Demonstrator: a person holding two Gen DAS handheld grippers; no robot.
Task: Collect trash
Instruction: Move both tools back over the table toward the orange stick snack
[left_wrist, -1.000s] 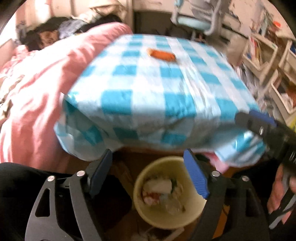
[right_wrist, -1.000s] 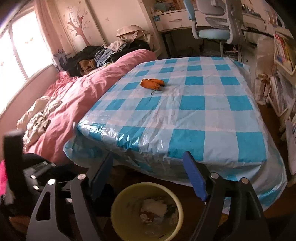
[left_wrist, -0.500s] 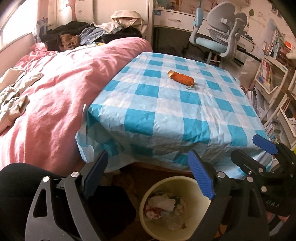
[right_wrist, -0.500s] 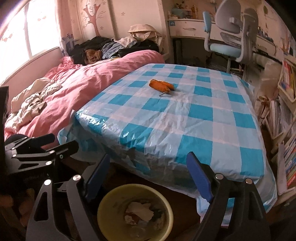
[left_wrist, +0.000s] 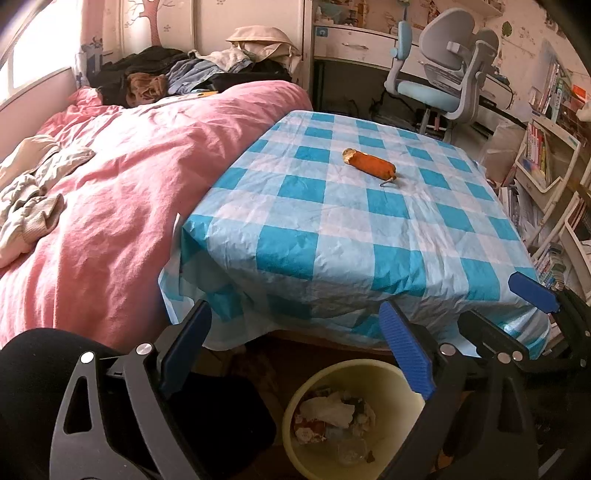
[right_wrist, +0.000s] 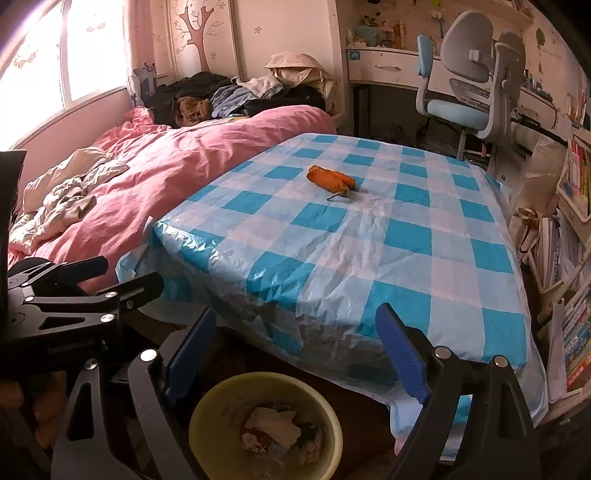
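Both views have lifted off the bin (left_wrist: 354, 417) towards the worktop (left_wrist: 369, 229), both grippers' empty jaws opening; next, reach the orange scrap (left_wrist: 369, 162).

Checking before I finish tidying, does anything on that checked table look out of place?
Yes: one orange sausage-like wrapper, its end torn open, lies alone mid-table on the blue checked tablecloth. The yellow bin on the floor below already holds trash.

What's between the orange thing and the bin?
Only bare checked tablecloth, then its near edge hanging above the bin. Both views show it; nothing else near the orange thing.
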